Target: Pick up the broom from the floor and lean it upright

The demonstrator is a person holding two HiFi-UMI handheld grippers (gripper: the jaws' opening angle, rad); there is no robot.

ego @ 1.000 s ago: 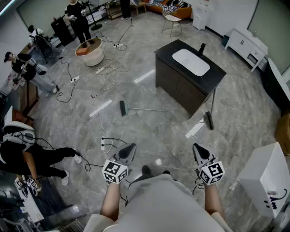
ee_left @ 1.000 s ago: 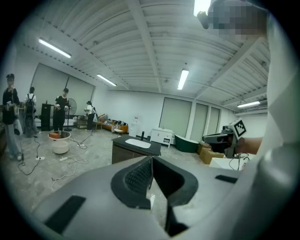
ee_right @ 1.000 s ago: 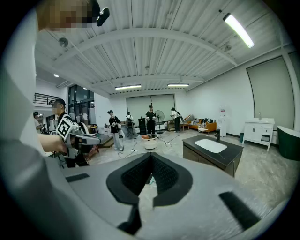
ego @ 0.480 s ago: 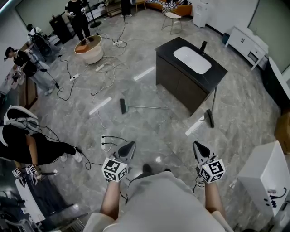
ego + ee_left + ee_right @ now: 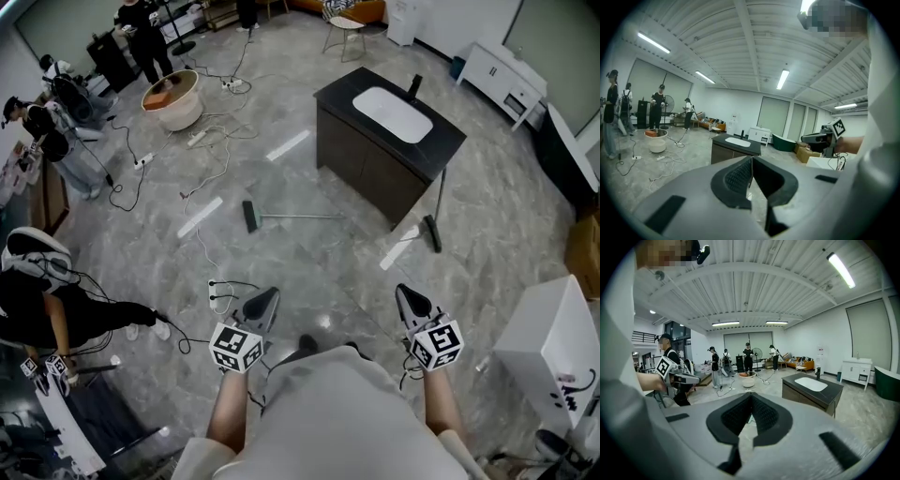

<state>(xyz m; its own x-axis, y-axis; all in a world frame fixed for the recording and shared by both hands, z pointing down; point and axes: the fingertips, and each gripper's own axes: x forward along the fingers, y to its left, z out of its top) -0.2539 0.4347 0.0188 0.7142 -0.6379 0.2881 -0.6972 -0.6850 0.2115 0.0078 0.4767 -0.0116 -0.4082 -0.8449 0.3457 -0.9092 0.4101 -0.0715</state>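
Broom (image 5: 281, 217) lies flat on the grey floor (image 5: 309, 272), head to the left, handle pointing toward the dark sink counter (image 5: 361, 173), well ahead of both grippers.

Head view: left gripper (image 5: 263, 304) and right gripper (image 5: 409, 300) low at the person's front, both clenched, nothing in them.

Left gripper view: jaws pressed together, empty; counter ahead, broom not made out.

Right gripper view: jaws likewise closed on nothing.

Judgement: approach step. Close in, open one gripper early, and take the thin handle near mid-length, square across the pads, so it won't swivel when raised. Mind the cables (image 5: 220, 291) underfoot.
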